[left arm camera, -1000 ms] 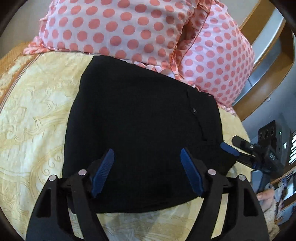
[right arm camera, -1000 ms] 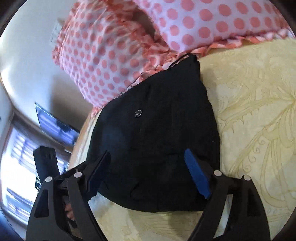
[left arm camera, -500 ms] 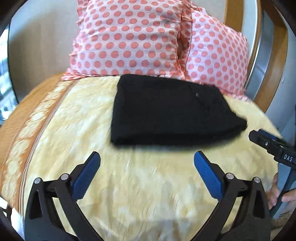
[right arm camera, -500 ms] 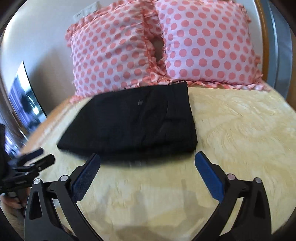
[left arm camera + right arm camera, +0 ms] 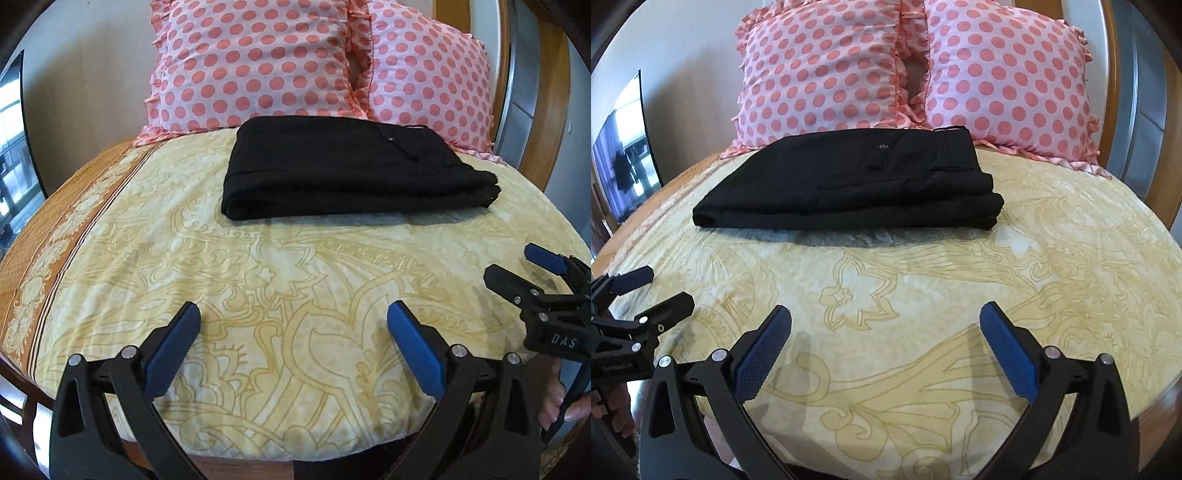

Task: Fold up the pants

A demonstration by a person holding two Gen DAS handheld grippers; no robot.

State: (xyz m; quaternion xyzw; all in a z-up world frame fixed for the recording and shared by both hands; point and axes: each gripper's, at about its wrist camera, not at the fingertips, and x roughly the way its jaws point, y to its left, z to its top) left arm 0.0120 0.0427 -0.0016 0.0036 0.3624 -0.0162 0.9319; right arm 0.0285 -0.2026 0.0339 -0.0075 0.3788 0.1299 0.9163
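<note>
Here, the left tool (image 5: 293,314) with black arms and blue pads is spread wide and holds nothing above the yellow patterned bedspread (image 5: 295,280). Further back, the folded black pants (image 5: 351,173) lie flat on the bed, touching two pink polka-dot pillows (image 5: 258,62). The right tool (image 5: 885,314) also gapes wide, empty, well apart from the pants.

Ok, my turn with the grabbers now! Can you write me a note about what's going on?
Left gripper: open, holding nothing, above the bedspread.
Right gripper: open, holding nothing too.
Black pants: folded into a neat stack on the bed, just in front of the two polka-dot pillows.
Done: the folding looks finished.
Left: probably nothing, maybe a quick check of the edges.
</note>
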